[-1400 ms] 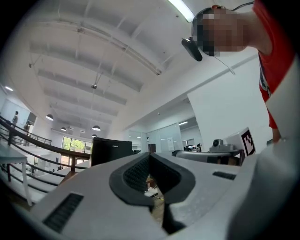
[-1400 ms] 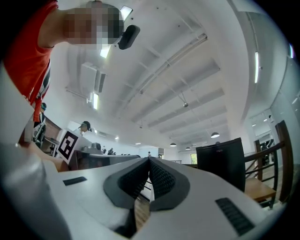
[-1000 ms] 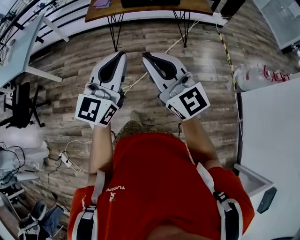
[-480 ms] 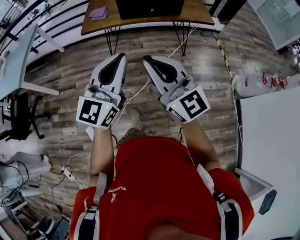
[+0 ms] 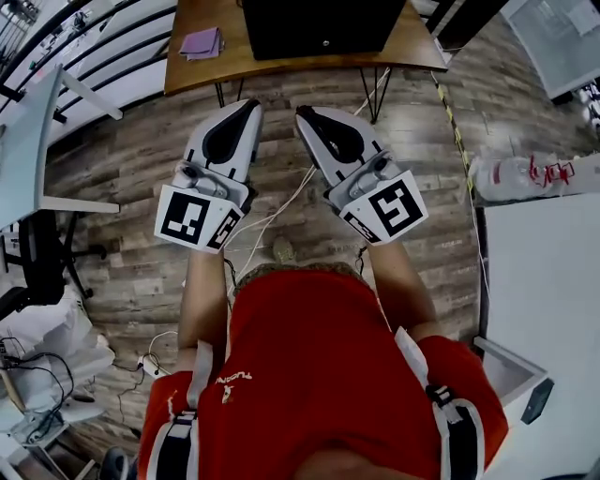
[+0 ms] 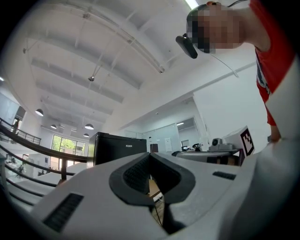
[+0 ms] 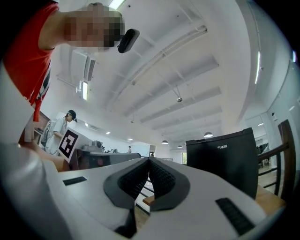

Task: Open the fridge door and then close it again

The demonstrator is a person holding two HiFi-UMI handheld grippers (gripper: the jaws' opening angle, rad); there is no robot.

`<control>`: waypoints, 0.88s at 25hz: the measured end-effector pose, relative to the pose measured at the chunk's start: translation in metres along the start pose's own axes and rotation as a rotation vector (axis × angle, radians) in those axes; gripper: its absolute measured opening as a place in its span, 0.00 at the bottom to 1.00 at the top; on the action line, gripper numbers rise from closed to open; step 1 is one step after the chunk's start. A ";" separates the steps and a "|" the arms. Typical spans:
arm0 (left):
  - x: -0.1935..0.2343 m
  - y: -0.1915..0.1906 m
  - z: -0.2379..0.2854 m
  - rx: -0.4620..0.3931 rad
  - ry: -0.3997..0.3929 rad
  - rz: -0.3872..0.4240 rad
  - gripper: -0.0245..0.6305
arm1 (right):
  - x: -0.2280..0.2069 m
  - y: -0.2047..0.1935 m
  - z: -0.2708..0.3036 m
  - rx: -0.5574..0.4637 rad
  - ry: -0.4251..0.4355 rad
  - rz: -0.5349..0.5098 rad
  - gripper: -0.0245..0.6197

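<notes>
Fridge [image 5: 319, 23] sits on table [image 5: 414, 49], beyond closed left gripper [image 5: 249, 106] and right gripper [image 5: 304, 113].

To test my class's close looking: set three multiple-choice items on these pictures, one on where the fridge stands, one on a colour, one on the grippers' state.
1. Where does the black fridge stand? A on the wooden table; B in a cart; C on a stool.
2. What colour is the flat item beside it on the table? A green; B purple; C yellow.
3. How are the left gripper and right gripper? A both shut, empty; B both wide open; C each shut on a cup.
Key: 1 A, the head view shows it on the tabletop; 2 B, it shows purple; 3 A, each gripper view shows jaws together, nothing between.
</notes>
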State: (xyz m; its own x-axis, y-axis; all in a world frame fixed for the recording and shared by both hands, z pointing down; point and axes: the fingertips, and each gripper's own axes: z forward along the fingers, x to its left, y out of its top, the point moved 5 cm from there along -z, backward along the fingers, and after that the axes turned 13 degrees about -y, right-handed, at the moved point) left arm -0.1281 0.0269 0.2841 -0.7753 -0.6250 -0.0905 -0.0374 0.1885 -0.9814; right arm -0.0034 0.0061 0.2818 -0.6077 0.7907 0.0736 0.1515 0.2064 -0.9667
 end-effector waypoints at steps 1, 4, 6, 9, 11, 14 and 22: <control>0.008 -0.002 0.002 0.002 -0.007 -0.003 0.05 | -0.003 -0.002 0.008 0.003 -0.007 -0.001 0.08; 0.034 -0.008 0.009 0.009 -0.017 -0.010 0.05 | -0.011 -0.009 0.030 0.013 -0.022 -0.002 0.08; 0.050 -0.010 0.015 0.010 -0.018 -0.015 0.05 | -0.018 -0.012 0.044 0.019 -0.024 -0.006 0.08; 0.070 -0.014 0.025 0.015 -0.019 -0.020 0.05 | -0.029 -0.017 0.064 0.025 -0.023 -0.013 0.08; 0.083 -0.016 0.033 0.018 -0.015 -0.020 0.05 | -0.038 -0.020 0.078 0.023 -0.016 -0.017 0.08; 0.102 -0.021 0.050 0.022 0.002 -0.017 0.05 | -0.055 -0.025 0.097 0.014 0.004 -0.018 0.08; 0.158 -0.037 0.091 0.044 0.053 -0.015 0.05 | -0.103 -0.039 0.148 -0.012 0.060 -0.012 0.08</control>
State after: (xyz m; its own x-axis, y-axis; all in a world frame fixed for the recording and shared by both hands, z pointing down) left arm -0.1916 -0.1479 0.2910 -0.8072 -0.5864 -0.0679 -0.0224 0.1455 -0.9891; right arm -0.0622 -0.1691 0.2755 -0.5619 0.8211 0.0999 0.1541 0.2226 -0.9627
